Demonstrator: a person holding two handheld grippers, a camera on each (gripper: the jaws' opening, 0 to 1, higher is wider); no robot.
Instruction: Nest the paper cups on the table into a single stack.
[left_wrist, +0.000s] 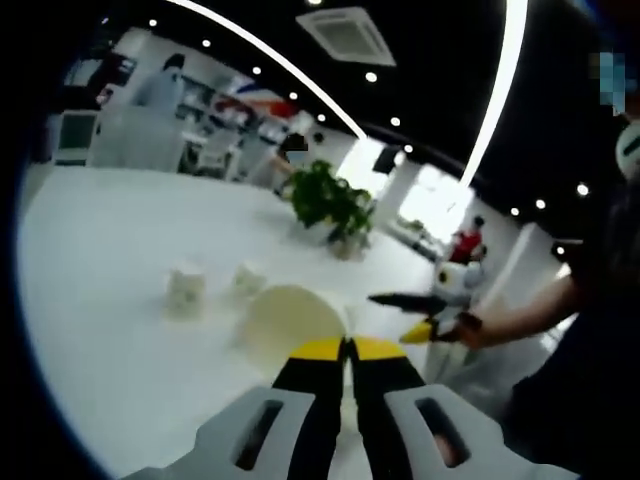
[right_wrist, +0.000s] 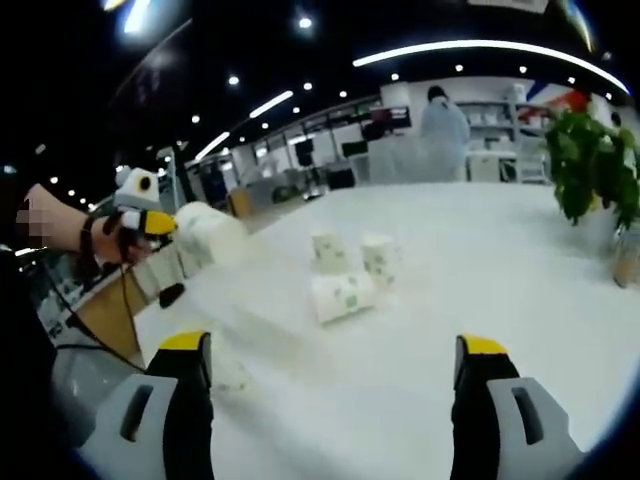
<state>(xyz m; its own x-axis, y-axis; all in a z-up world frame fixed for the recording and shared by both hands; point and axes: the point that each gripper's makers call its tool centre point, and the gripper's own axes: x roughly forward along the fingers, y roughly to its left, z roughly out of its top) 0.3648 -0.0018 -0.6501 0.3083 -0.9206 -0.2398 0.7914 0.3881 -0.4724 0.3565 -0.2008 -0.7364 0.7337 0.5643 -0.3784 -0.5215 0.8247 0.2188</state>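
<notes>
So the left gripper (left_wrist: 347, 350) has its jaws pinched together on the rim of a paper cup (left_wrist: 290, 320), and in the left gripper view you're looking right at the cup's round end just past the yellow tips. In the right gripper view that same held cup (right_wrist: 212, 232) is up in the air off to the left, with a hand (right_wrist: 105, 238) behind it. The right gripper (right_wrist: 335, 350) has its jaws spread wide with nothing between them, hovering low over the white table (right_wrist: 480, 270). Further out on the table there's a little cluster of three cups: two upright, one (right_wrist: 328, 250) beside the other (right_wrist: 378, 256), and a third lying on its side (right_wrist: 343, 296) just in front of them, touching or nearly so, hard to say. There's also a potted plant (right_wrist: 590, 165) at the far side, well away from the cups. My read is one cup is in hand and the next move is either dropping it into an upright cup or grabbing another with the free gripper. If it were me, I'd line the held cup straight above an upright one, bottom first, and keep it level so it slides in instead of tipping the target over. These things are light, so a sideways nudge will probably knock the whole cluster around. The tipped one needs standing up, or gripping by its rim.
</notes>
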